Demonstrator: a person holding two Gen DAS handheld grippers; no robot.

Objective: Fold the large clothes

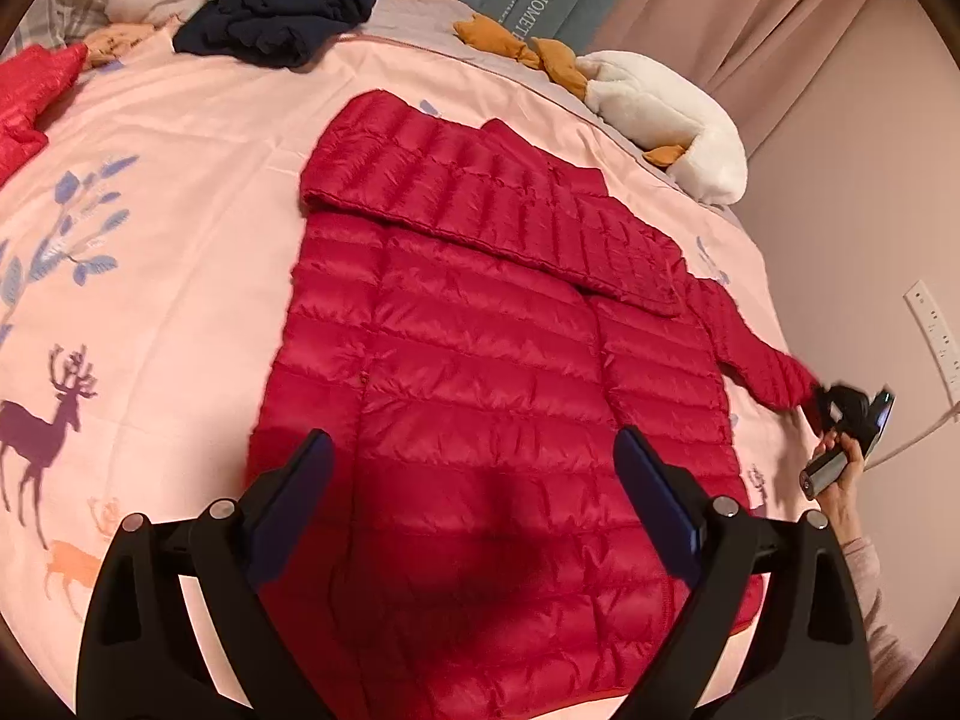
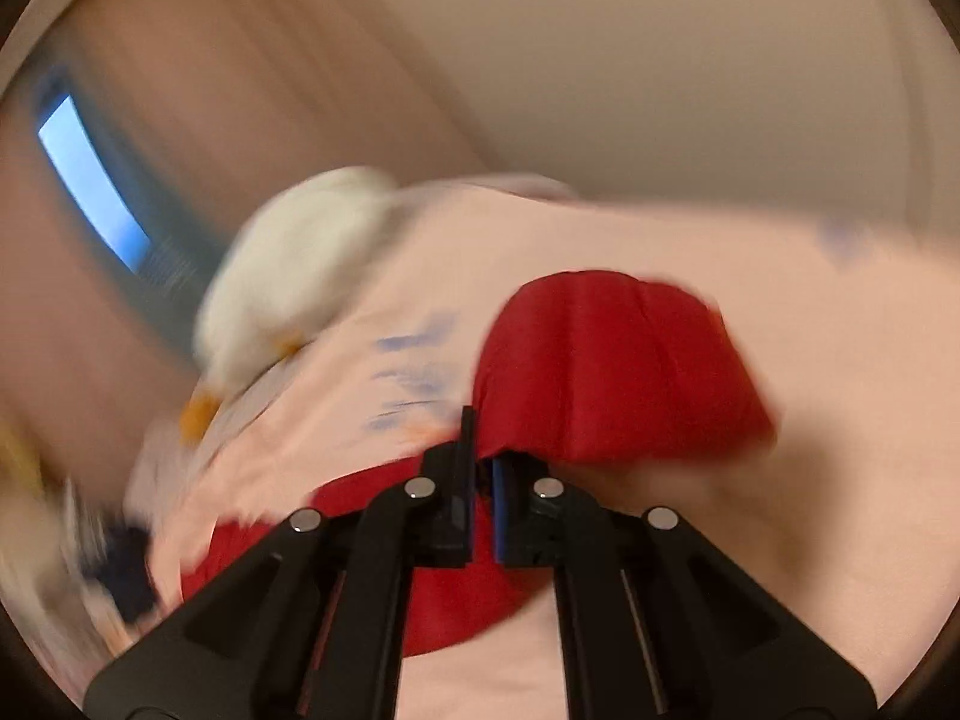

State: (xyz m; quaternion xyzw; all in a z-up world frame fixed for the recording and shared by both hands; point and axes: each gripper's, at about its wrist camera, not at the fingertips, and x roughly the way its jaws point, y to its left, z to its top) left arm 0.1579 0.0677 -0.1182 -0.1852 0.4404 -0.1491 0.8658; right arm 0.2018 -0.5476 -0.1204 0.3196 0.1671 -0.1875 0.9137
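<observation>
A red quilted down jacket (image 1: 480,330) lies flat on the pink bed cover (image 1: 180,240). One of its sleeves (image 1: 480,192) is folded across the chest. My left gripper (image 1: 474,438) hovers open above the lower part of the jacket, with nothing between its fingers. The other sleeve (image 1: 750,354) stretches out toward the bed's right edge, where my right gripper (image 1: 831,405), held by a hand, pinches its cuff. The blurred right wrist view shows that gripper (image 2: 480,444) shut on the red sleeve (image 2: 618,372), which rises lifted in front of it.
A navy garment (image 1: 282,6) and a second red garment (image 1: 30,102) lie at the far side and left edge of the bed. A white plush toy (image 1: 666,114) sits at the far right corner. Beside the bed's right edge, the wall carries a socket strip (image 1: 936,330).
</observation>
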